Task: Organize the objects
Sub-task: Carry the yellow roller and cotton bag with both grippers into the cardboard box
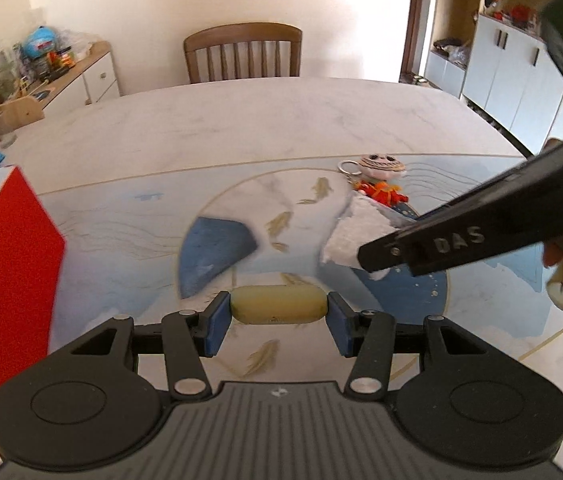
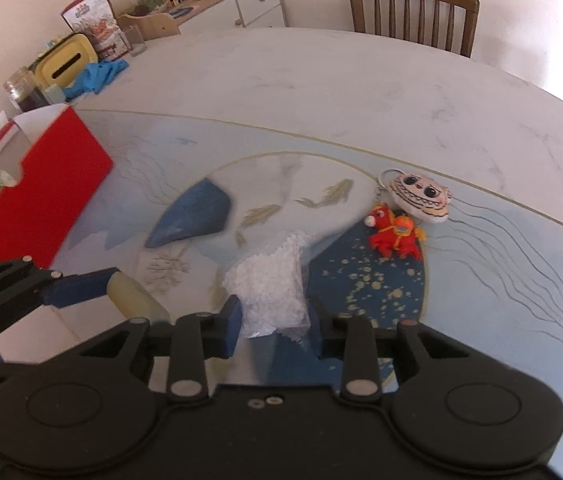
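My left gripper (image 1: 277,318) is shut on a pale yellow oval case (image 1: 277,305), held above the patterned mat; it also shows in the right wrist view (image 2: 137,298). My right gripper (image 2: 273,326) is shut on a white crinkled bag (image 2: 273,284), which shows in the left wrist view (image 1: 355,232) too. A plush keychain with a tiger face (image 2: 421,196) and a red horse (image 2: 395,236) lies on the mat to the right. A red open box (image 2: 41,196) stands at the left, also in the left wrist view (image 1: 5,280).
The marble table (image 2: 361,88) has a wooden chair (image 1: 243,54) at its far side. A yellow tissue box (image 2: 67,62), a blue cloth (image 2: 97,76), jars and a printed carton crowd the far left corner. A sideboard (image 1: 81,76) stands by the wall.
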A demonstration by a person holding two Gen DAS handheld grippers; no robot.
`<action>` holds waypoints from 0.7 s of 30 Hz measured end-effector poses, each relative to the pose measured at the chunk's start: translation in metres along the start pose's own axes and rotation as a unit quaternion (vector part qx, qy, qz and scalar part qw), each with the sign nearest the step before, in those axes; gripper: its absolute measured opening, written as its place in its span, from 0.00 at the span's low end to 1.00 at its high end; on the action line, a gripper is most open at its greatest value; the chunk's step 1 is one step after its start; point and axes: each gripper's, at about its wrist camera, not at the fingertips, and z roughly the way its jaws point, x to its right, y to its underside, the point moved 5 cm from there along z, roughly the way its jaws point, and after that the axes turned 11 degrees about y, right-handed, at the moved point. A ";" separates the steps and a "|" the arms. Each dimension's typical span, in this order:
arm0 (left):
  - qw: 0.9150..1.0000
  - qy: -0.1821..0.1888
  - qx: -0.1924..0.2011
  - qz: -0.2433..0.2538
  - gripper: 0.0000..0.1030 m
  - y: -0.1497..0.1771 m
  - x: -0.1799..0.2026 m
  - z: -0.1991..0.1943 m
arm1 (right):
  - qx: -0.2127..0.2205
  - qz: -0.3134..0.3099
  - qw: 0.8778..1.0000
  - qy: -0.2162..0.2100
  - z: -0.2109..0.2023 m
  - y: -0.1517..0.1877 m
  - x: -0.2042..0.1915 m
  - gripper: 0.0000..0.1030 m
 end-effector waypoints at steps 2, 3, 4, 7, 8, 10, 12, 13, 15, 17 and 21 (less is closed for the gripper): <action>1.000 0.001 0.000 -0.007 0.49 -0.001 -0.006 -0.007 | 0.005 -0.001 1.000 -0.001 -0.008 -0.001 -0.007 0.31; 1.000 0.001 0.001 -0.010 0.49 -0.001 -0.009 -0.012 | 0.008 -0.001 1.000 -0.004 -0.012 -0.001 -0.011 0.31; 1.000 0.001 0.003 -0.011 0.49 -0.002 -0.014 -0.016 | 0.012 -0.001 1.000 -0.007 -0.016 -0.002 -0.015 0.31; 1.000 -0.002 0.011 -0.017 0.49 -0.007 -0.026 -0.030 | 0.024 -0.002 1.000 -0.009 -0.029 -0.007 -0.027 0.31; 1.000 -0.002 0.014 -0.021 0.49 -0.008 -0.031 -0.035 | 0.028 -0.001 1.000 -0.011 -0.033 -0.008 -0.032 0.31; 0.999 -0.005 0.017 -0.029 0.49 -0.011 -0.042 -0.045 | 0.037 0.000 0.999 -0.013 -0.041 -0.012 -0.041 0.31; 0.999 -0.007 0.021 -0.035 0.49 -0.014 -0.053 -0.055 | 0.045 -0.005 0.999 -0.016 -0.049 -0.015 -0.052 0.31; 0.999 -0.009 0.024 -0.036 0.49 -0.015 -0.059 -0.060 | 0.050 -0.007 0.999 -0.017 -0.053 -0.017 -0.059 0.31; 0.999 -0.013 0.030 -0.038 0.49 -0.018 -0.070 -0.069 | 0.057 -0.013 0.998 -0.020 -0.059 -0.021 -0.071 0.31; 0.998 -0.015 0.038 -0.044 0.49 -0.020 -0.081 -0.079 | 0.062 -0.017 0.998 -0.024 -0.064 -0.025 -0.083 0.31; 0.997 -0.024 0.049 -0.054 0.50 -0.023 -0.107 -0.098 | 0.072 -0.024 0.997 -0.031 -0.071 -0.034 -0.107 0.31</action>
